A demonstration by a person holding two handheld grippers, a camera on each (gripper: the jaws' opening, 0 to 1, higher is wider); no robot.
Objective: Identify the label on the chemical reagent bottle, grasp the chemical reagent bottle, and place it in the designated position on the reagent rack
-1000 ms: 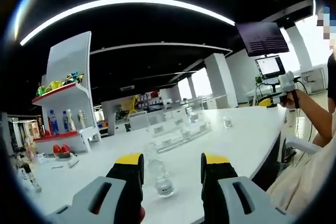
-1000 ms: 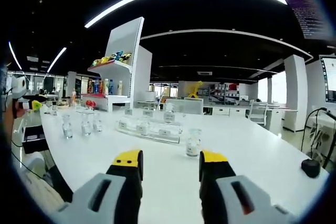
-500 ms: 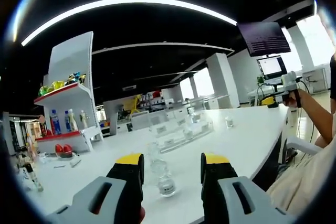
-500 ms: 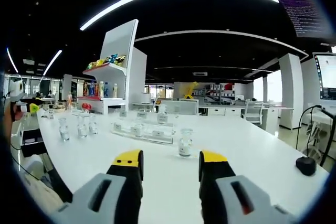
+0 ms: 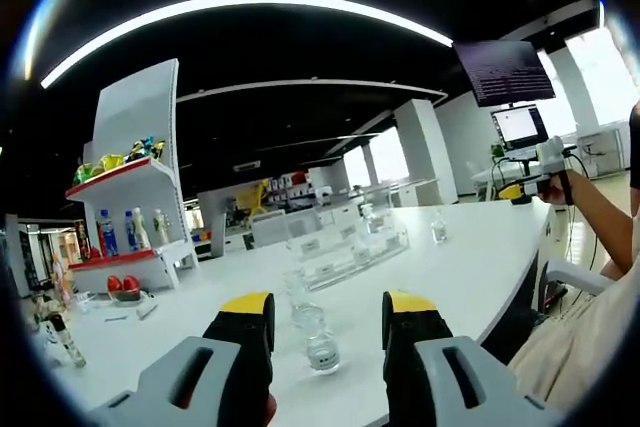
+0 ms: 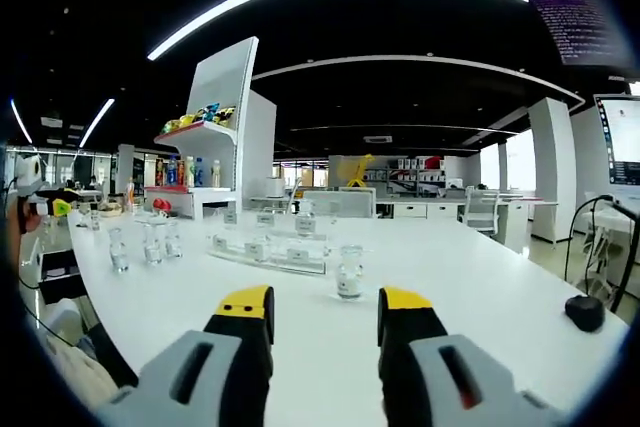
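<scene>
In the left gripper view a small clear reagent bottle (image 5: pixel 322 344) with a white label stands on the white table, seen low between my left gripper's (image 5: pixel 328 319) yellow-tipped jaws, which are open and hold nothing. More clear bottles (image 5: pixel 296 289) stand just behind it. The clear reagent rack (image 5: pixel 345 253) with label cards lies further back. In the right gripper view my right gripper (image 6: pixel 324 313) is open over the table, with a single bottle (image 6: pixel 350 273) a short way ahead and the reagent rack (image 6: pixel 268 248) to its left. Three bottles (image 6: pixel 150 244) stand left of the rack.
A white display shelf (image 5: pixel 125 197) with drinks and toys rises at the back left. A lone bottle (image 5: pixel 438 228) stands near the table's right side. A black mouse (image 6: pixel 583 313) lies at the right. A hand holds the other gripper (image 5: pixel 545 163) beyond the table edge.
Both views have shifted slightly with the hands; the near bottle sits a little lower between the left jaws, and the single bottle has drifted left in the right gripper view. Both grippers stay open.
</scene>
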